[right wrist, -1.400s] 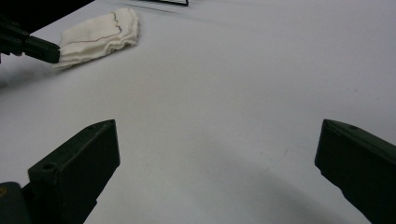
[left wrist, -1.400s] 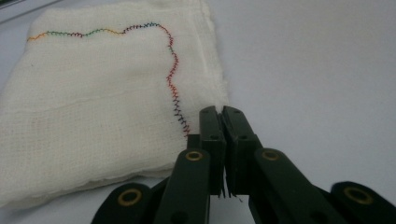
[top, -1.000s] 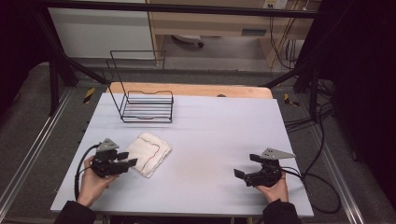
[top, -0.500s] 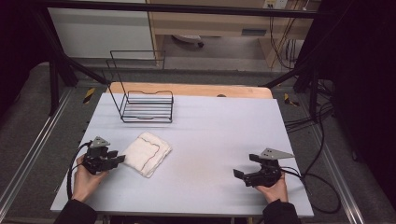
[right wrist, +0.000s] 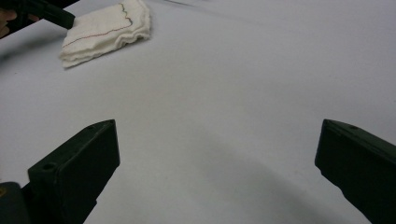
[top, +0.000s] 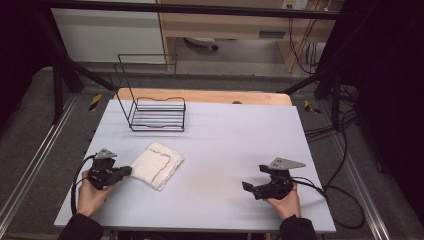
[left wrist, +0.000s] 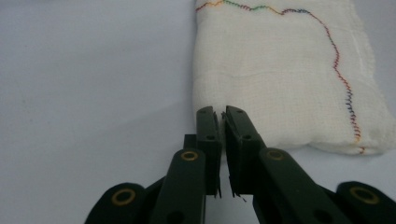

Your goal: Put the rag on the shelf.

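While the cloth (top: 157, 165) lies folded | left gripper (left wrist: 222, 116) closed, empty, at its edge | right gripper (right wrist: 217, 154) apart, idle | rack (top: 157, 114) untouched.

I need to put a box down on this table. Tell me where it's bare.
The widest bare patch lies between the folded white cloth and the right gripper, running up to the far edge. The far right, beside the wire rack, is bare too. It is crowded near the left gripper, whose jaws meet the cloth's edge.
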Demonstrator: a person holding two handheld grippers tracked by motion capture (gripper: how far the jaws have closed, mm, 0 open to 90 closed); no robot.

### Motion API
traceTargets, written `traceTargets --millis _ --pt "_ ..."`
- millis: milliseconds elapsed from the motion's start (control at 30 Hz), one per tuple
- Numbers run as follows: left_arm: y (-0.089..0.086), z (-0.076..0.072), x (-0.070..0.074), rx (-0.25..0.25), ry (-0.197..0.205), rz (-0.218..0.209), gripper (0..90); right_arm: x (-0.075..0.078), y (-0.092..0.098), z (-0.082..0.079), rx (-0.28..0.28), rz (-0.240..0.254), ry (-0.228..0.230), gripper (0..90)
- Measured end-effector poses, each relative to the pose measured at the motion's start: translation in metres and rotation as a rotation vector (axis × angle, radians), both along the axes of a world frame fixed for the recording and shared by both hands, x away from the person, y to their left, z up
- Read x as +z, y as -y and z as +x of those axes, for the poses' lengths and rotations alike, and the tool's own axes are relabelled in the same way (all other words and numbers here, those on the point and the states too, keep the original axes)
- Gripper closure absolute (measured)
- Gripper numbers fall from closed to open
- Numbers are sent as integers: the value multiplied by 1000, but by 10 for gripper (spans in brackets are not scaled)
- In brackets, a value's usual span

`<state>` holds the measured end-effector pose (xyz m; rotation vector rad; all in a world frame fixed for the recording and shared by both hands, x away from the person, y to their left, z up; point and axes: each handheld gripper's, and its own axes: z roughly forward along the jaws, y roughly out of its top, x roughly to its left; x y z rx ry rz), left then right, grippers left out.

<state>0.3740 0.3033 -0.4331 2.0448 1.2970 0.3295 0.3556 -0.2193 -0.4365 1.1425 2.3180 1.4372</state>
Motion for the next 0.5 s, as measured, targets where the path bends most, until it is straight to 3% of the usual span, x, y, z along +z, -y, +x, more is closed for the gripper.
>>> traceTargets --millis 333,433,500 --pt "5 -33 3 -19 20 -11 848 1 -16 2 15 -1 -11 7" --pt "4 -32 3 -22 27 -20 827 0 -17 3 14 -5 -9 6" --pt "0 -27 6 -12 43 -37 748 0 -17 4 12 -5 -10 6"
